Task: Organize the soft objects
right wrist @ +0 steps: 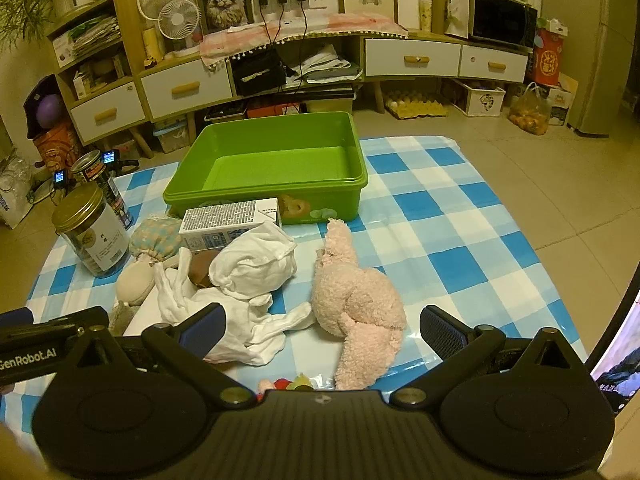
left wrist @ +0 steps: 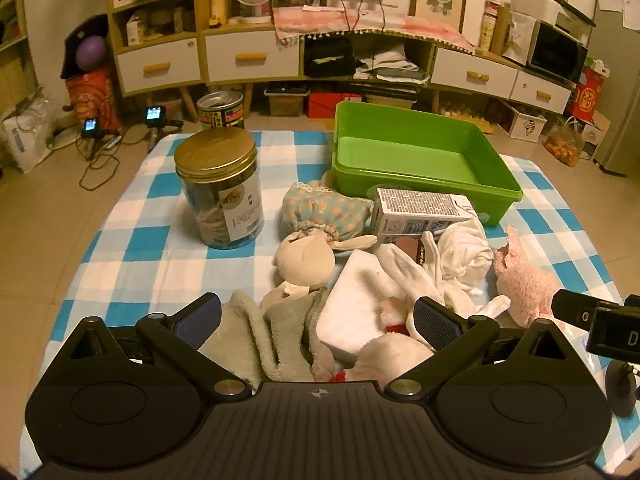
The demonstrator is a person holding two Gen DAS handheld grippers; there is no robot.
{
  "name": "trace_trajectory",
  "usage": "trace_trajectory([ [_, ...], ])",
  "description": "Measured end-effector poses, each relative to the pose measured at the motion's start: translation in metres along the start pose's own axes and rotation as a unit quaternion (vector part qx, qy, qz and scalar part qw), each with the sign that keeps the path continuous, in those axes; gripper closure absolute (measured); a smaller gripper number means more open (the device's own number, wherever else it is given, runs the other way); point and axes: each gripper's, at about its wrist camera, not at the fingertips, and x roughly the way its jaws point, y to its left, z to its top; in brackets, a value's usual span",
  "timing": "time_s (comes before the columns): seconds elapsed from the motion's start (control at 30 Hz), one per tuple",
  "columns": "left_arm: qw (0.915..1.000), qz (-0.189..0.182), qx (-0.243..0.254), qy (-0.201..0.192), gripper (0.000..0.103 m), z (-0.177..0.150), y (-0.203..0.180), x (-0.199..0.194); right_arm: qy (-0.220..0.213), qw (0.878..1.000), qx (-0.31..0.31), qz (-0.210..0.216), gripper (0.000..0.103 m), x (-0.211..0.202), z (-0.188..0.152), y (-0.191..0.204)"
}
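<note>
- I am steering two handheld grippers over a blue-and-white checked cloth (right wrist: 440, 208) spread on a tiled floor; both point down at a slant toward a heap of soft things.
- My right gripper (right wrist: 322, 330) has its jaws spread wide apart with nothing pressed between them. The pink plush toy (right wrist: 356, 304) lies on the cloth in the gap between the two fingers, not yet touched.
- My left gripper (left wrist: 318, 320) is also wide apart and empty. Below it sit a grey-green fleecy cloth (left wrist: 256, 336), a white foam-like block (left wrist: 356, 300) and a beige stuffed rabbit (left wrist: 306, 256) in a patterned dress.
- Between the two grippers lies a crumpled white garment (right wrist: 248, 272), touching a small printed carton (right wrist: 230, 220).
- The green plastic bin (right wrist: 272, 196) stands empty at the far side of the cloth, just behind the carton. I judge it to be where the soft items belong.
- A gold-lidded clear jar (left wrist: 220, 188) stands upright on the left, apart from the heap; it is hard and I would leave it be.
- Nothing is in the bin yet, so I judge the sorting has barely begun.
- To do this step well, I would lower the right gripper until the fingers straddle the plush toy's thick middle, close firmly on the bulk and not on a thin limb, and lift clear before carrying it over the bin's near wall.
- The loose garment sleeve near the toy could snag, so I would keep to the toy's right side.
</note>
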Motion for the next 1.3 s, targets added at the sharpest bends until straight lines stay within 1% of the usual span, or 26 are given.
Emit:
trace_trajectory([
  [0.2,0.9996,-0.026,0.011,-0.006,0.005,-0.012,0.012,0.007,-0.013,0.999,-0.019,0.038,0.035,-0.001,-0.008,-0.003],
  [0.27,0.9992,-0.035,0.017,-0.007,0.005,-0.017,0.014,0.009,-0.007,0.998,-0.032,0.050,0.035,0.001,-0.013,-0.003],
  [0.37,0.9975,-0.064,0.030,-0.005,0.005,-0.027,0.016,0.012,0.006,0.997,-0.036,0.072,0.035,0.006,-0.021,-0.006],
  [0.47,0.9936,-0.098,0.055,-0.013,0.005,-0.038,0.011,0.013,0.020,0.995,-0.037,0.086,0.035,0.010,-0.031,-0.008],
  [0.53,0.9903,-0.112,0.080,-0.019,0.005,-0.046,0.005,0.013,0.023,0.995,-0.044,0.089,0.035,0.012,-0.039,-0.010],
  [0.63,0.9860,-0.130,0.103,-0.019,0.005,-0.056,-0.003,0.017,0.024,0.994,-0.057,0.086,0.035,0.013,-0.047,-0.010],
  [0.77,0.9830,-0.142,0.116,-0.014,0.005,-0.066,-0.011,0.025,0.037,0.994,-0.061,0.082,0.035,0.019,-0.058,-0.013],
  [0.93,0.9833,-0.140,0.115,-0.005,0.006,-0.071,-0.012,0.038,0.044,0.993,-0.070,0.079,0.035,0.024,-0.068,-0.016],
  [1.1,0.9834,-0.144,0.110,-0.009,0.009,-0.073,-0.010,0.042,0.043,0.993,-0.070,0.089,0.036,0.023,-0.072,-0.017],
  [1.2,0.9831,-0.145,0.110,-0.016,0.013,-0.074,-0.010,0.041,0.043,0.992,-0.072,0.094,0.036,0.023,-0.073,-0.016],
  [1.3,0.9827,-0.149,0.107,-0.022,0.019,-0.074,-0.010,0.040,0.045,0.991,-0.075,0.097,0.039,0.025,-0.074,-0.015],
])
